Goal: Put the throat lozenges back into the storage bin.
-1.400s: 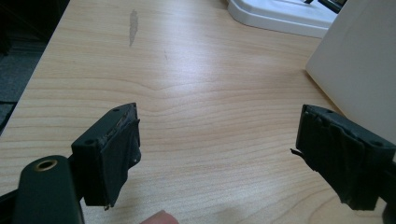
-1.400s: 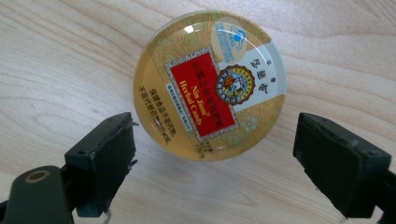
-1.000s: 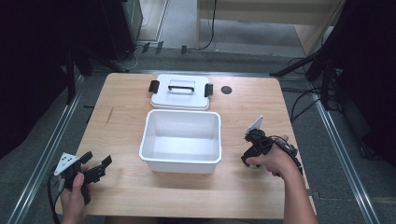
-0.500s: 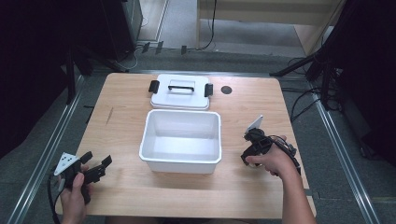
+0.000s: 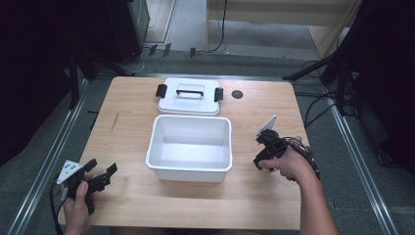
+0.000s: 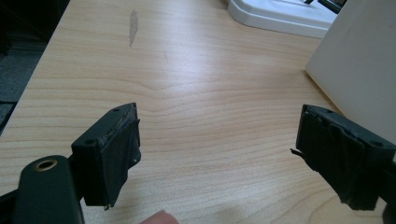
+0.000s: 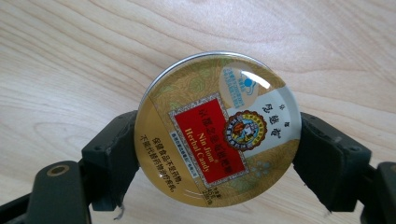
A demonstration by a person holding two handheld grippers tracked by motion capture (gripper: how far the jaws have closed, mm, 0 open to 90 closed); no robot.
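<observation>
Risk is that the round candy tin, pinched only at its rim between my right tongs, slips out before reaching the white box beside them, while my left tongs wait wide open and empty.

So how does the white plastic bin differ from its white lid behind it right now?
The open white plastic bin stands deep and hollow at mid-table, nothing visible inside; the flat white lid lies behind it, off the bin. The lid carries a black handle and black side clips; the bin's walls are plain. Both are white, rectangular and untouched by either gripper.
</observation>
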